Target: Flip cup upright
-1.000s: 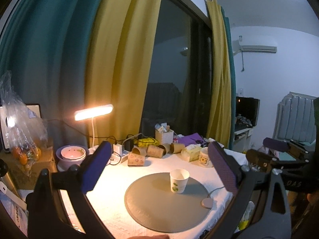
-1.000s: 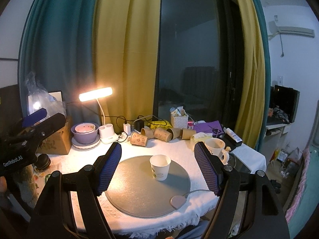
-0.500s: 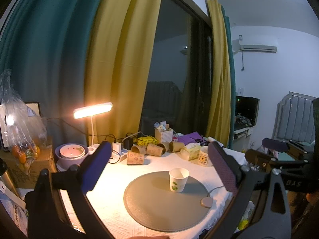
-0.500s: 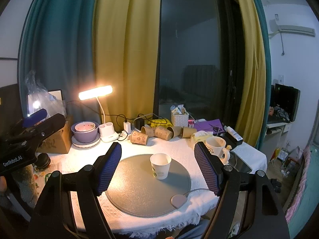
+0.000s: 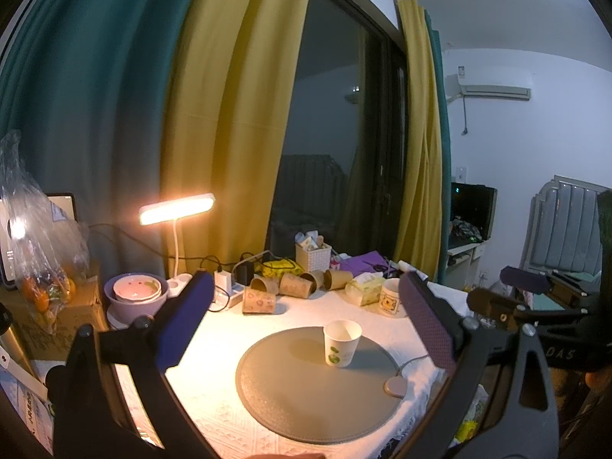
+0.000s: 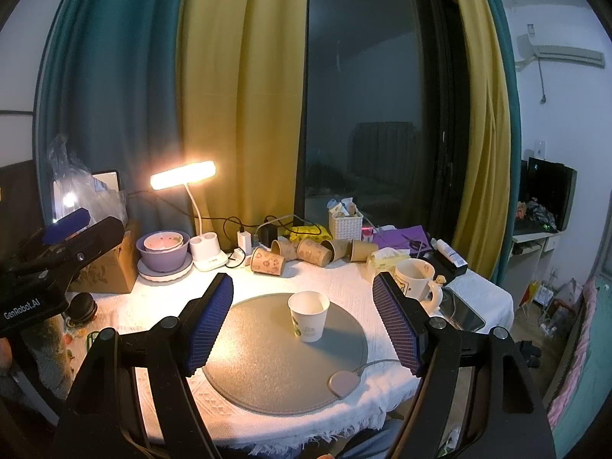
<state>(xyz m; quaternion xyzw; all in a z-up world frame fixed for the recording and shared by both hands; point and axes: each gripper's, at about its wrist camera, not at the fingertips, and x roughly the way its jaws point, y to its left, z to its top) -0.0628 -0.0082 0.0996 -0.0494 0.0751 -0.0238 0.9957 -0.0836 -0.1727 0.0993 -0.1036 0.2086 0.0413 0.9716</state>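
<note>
Left wrist view: left gripper [image 5: 304, 323] held high, jaws spread wide, nothing between them. Right gripper [image 6: 302, 325] likewise wide apart and bare, hanging above the near table edge. Paper cup [image 6: 308, 316] stands upright, mouth up, on the round grey mat [image 6: 267, 367], toward its far right part, clear of both grippers; bare mat all around it. Mat's near rim lies close to the tablecloth [image 6: 160, 317] edge. Count: one white cup, five brown cups [image 6: 306, 250] lying tipped in a row at the back, one mug [image 6: 415, 281], one lit lamp [image 6: 183, 175]. Against half a second ago: cup unmoved, both views nearly unchanged.
</note>
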